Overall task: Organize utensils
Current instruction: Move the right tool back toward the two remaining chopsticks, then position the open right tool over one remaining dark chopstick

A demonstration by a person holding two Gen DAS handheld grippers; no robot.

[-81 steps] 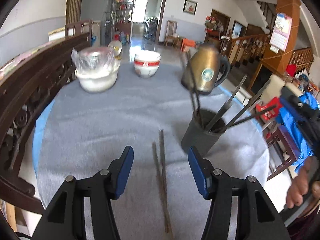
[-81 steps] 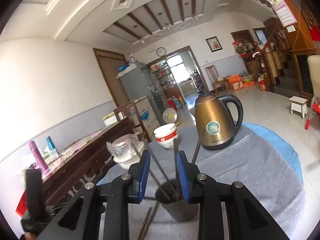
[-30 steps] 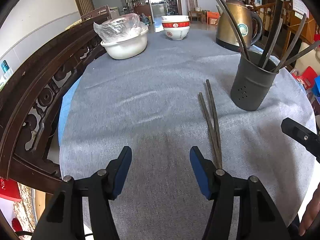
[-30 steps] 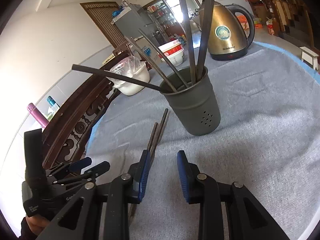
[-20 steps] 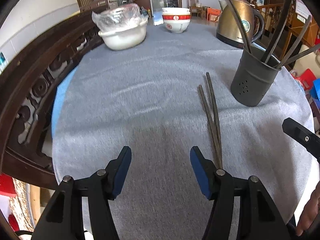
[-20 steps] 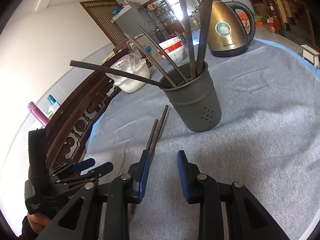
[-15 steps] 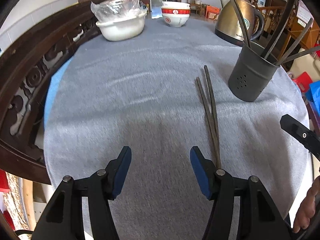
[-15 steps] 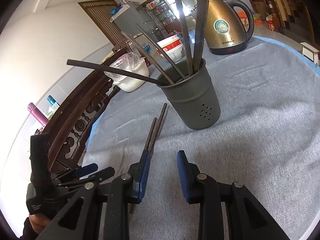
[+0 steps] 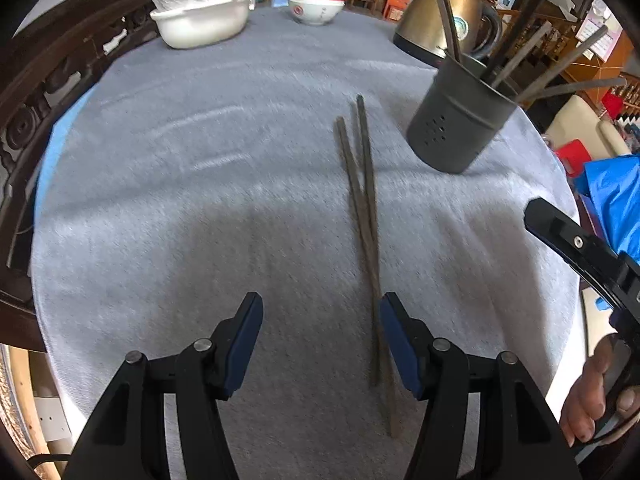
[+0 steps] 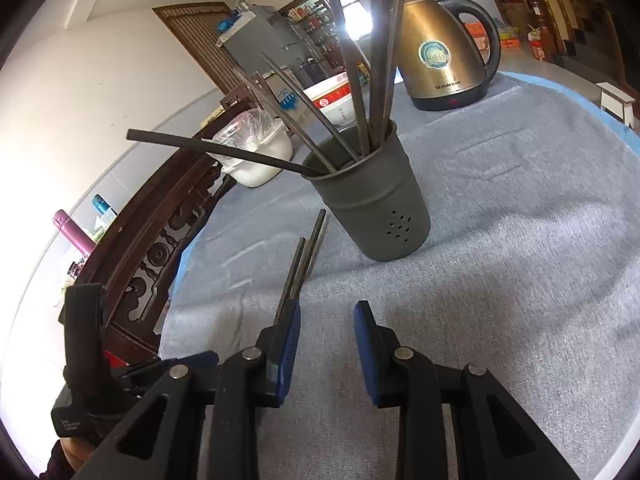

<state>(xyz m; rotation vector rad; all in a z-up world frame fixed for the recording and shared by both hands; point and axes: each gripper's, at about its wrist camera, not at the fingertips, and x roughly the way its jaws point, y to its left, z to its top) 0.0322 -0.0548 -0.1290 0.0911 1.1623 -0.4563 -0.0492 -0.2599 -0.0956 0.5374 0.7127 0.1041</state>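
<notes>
Two dark chopsticks (image 9: 362, 200) lie side by side on the grey cloth, their far ends near a dark perforated utensil cup (image 9: 456, 128) that holds several more chopsticks. My left gripper (image 9: 320, 312) hovers open above the cloth; the near ends of the pair run just inside its right finger (image 9: 396, 340). In the right wrist view the same chopsticks (image 10: 304, 260) pass behind the left finger of my right gripper (image 10: 326, 316), which stands open and empty, with the cup (image 10: 372, 208) ahead of it.
A gold kettle (image 10: 440, 52), a red-and-white bowl (image 9: 316, 4) and a white basin covered in plastic (image 9: 200, 20) stand at the far side of the round table. A carved dark wooden chair back (image 9: 44, 92) borders the left edge.
My left gripper has tipped downward and sunk a little toward the cloth, so the chopsticks now sit closer to its fingers. The right gripper has stayed put.
</notes>
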